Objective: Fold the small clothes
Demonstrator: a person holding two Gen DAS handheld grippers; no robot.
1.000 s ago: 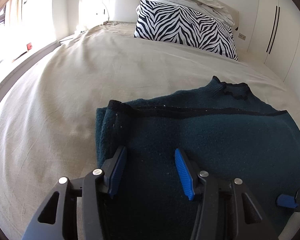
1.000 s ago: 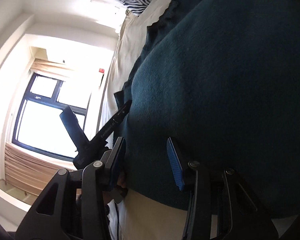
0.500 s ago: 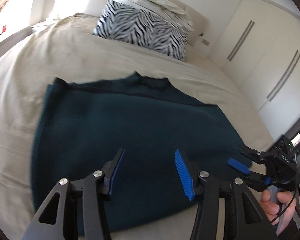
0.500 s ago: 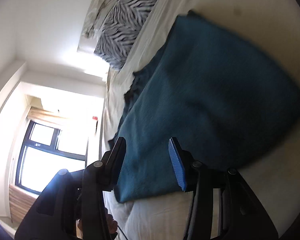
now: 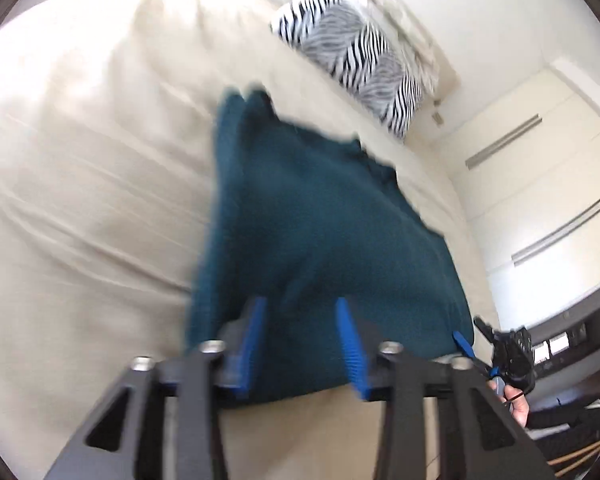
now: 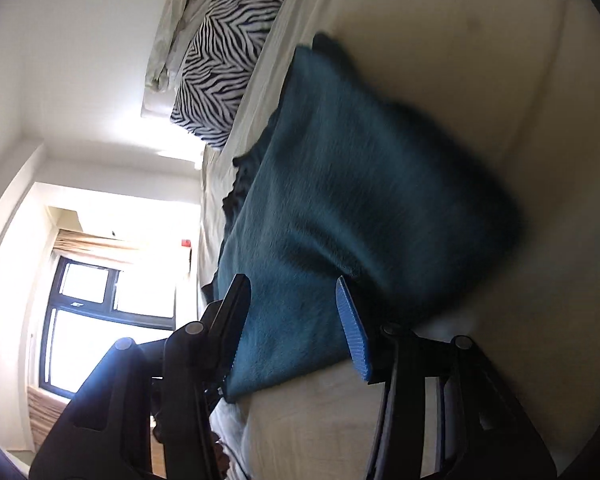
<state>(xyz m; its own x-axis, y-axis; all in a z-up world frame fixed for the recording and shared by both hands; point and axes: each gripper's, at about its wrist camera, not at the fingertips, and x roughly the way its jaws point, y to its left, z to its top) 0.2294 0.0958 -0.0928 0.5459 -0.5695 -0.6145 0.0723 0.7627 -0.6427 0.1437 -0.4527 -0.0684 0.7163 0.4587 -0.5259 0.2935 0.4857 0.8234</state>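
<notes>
**Both grippers pulled back from a folded teal sweater on the bed**

Both hand-held grippers have drawn back since a second ago: then their blue pads hung low over the knit, and now the whole folded piece shows in front of them, the left view tilted and blurred by motion.

Largest first. The bed [image 5: 80, 200], under a plain cream cover, fills both views. At its head lies a zebra-striped pillow [image 5: 364, 60] with pale bedding bunched behind it. The teal sweater [image 5: 320, 232] lies flat on the cover in the middle of the bed, well apart from the pillow, folded to a rough rectangle with its dark collar at the far end.

The left hand-held gripper [image 5: 302, 344] hovers above the sweater's near edge. Its jaws are opening, with nothing pinched; the knit is seen between the pads but lies below them. The right hand-held gripper [image 6: 296, 328] hovers at the sweater's near right corner, jaws part open and empty. In the left view it shows at the lower right, with the person's hand [image 5: 516, 404] around its handle.

Judging from this, the next fold would bring the near edge up to the collar. To do it well, take both near corners through every layer, lift together and level, and lay the edge square. Thick knit tends to slip or bunch if one side leads.
</notes>
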